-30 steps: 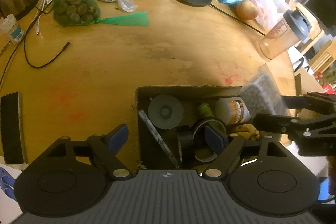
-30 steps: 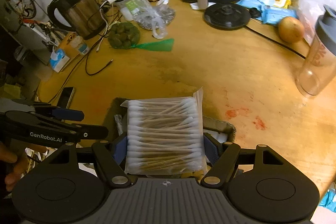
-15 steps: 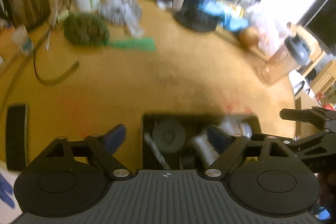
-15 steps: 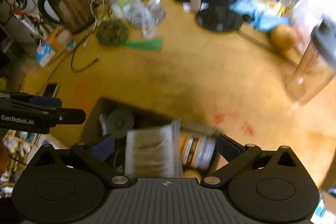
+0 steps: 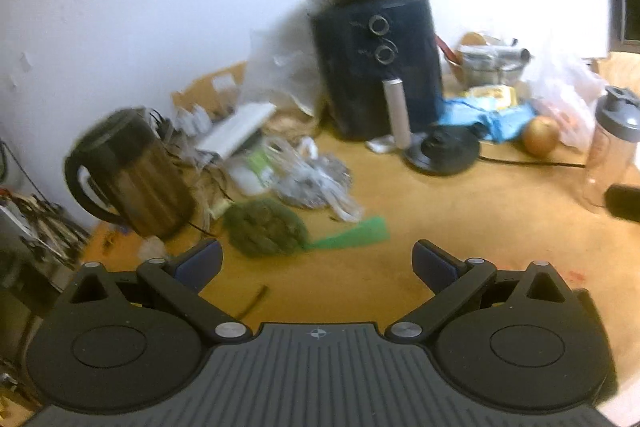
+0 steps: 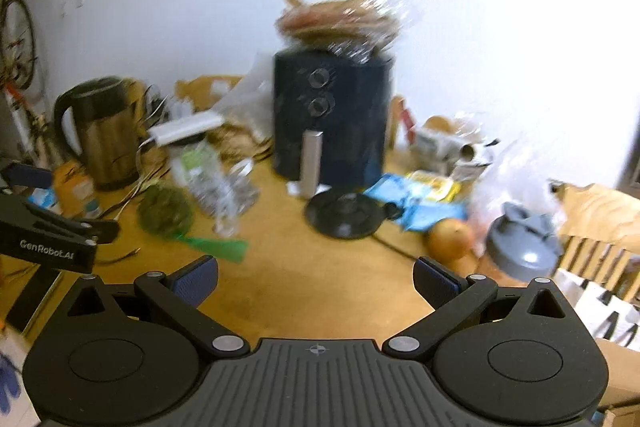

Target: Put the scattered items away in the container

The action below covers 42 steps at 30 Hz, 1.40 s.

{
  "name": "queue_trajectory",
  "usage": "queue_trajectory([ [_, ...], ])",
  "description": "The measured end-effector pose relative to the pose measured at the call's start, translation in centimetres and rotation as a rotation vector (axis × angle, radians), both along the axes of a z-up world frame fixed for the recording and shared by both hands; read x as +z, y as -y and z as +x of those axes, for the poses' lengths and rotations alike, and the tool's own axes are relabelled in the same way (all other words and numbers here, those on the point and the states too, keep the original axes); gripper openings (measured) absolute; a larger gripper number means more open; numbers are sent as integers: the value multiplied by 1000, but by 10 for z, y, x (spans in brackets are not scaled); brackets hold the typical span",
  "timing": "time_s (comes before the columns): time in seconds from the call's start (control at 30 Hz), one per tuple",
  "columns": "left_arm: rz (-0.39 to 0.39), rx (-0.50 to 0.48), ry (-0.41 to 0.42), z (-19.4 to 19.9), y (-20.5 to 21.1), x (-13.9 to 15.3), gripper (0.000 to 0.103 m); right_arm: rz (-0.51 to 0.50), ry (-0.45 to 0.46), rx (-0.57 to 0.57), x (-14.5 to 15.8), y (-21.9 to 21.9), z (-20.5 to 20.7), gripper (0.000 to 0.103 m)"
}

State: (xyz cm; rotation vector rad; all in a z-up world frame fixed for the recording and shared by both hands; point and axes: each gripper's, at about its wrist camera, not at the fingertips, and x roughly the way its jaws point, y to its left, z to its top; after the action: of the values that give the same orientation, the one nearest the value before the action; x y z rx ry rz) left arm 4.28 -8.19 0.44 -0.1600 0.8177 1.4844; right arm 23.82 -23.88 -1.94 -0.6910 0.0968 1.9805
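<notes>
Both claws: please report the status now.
Left claw opening, nothing between the jaws. Right claw open, empty. Container out of view. Green net bag and cable lie on table ahead.

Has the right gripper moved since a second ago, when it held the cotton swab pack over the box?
Yes. The right gripper has tilted upward: the air fryer, then cut off at the top edge, now sits mid-frame. Its jaws are empty.
</notes>
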Motion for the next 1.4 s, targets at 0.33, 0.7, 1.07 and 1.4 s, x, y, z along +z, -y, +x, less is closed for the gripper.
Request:
queue_trajectory([
  [0.33,-265,49,90,-3,-13,-10,103,-232,21,-183,0,-18,12,103],
  [0.7,-534,158,173,-12,-11,-49,103,-592,134,-310,-49,-32,15,103],
  [1.07,-776,232,213,-12,-4,-87,103,-780,260,-362,-86,-27,18,103],
  [1.4,-834,289,256,-13,4,-97,103,-880,288,-372,-99,-21,20,103],
])
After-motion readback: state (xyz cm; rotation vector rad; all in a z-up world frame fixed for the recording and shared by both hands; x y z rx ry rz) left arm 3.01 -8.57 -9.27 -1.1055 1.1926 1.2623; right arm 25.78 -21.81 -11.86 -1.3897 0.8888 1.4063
